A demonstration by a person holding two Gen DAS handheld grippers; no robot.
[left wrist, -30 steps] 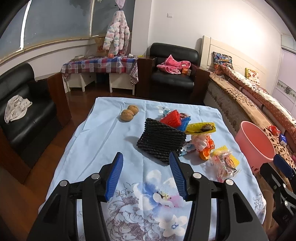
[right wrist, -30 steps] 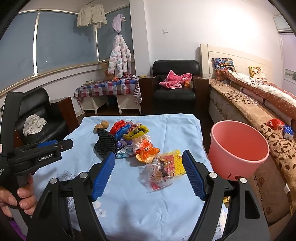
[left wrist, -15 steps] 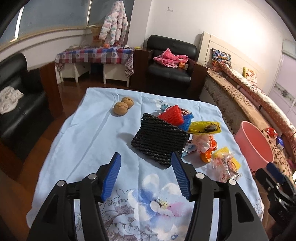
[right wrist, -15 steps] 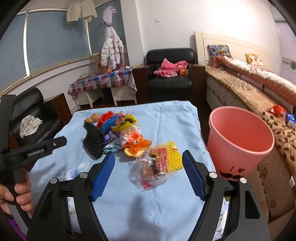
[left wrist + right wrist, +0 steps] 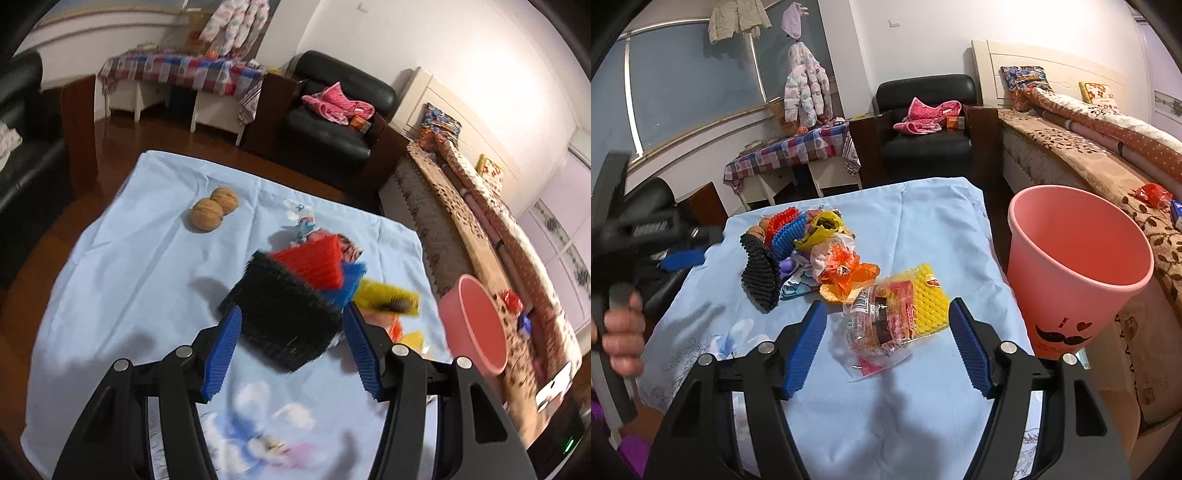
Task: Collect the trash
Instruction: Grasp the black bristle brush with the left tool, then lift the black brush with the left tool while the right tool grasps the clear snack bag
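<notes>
Left gripper (image 5: 291, 325): your jaws stand wide apart, one on each side of the black foam net (image 5: 282, 314); the picture is blurred, so you cannot tell whether the pads touch it.
Right gripper (image 5: 888, 325): your jaws are wide apart with nothing between the pads; the clear snack wrapper (image 5: 882, 325) lies on the cloth just ahead, between them.
Black foam net: it lies on the light blue tablecloth (image 5: 122, 266), at the near left end of the trash pile.
Red foam net (image 5: 314, 262): just behind the black one, overlapping a blue foam net (image 5: 349, 286).
Yellow wrapper (image 5: 388, 301): to the right of the blue net.
Yellow foam net (image 5: 929, 295): it lies under the far edge of the clear snack wrapper.
Orange wrapper (image 5: 849, 273): crumpled, just beside the yellow foam net on its left.
Walnuts (image 5: 214, 213): two, touching, well apart from the pile toward the far left of the cloth.
Pink bucket (image 5: 1078, 269): upright off the right edge of the table, mouth open toward you.
Left hand (image 5: 622, 332): it grips the handle of the left gripper at the left edge of the right camera's view.
</notes>
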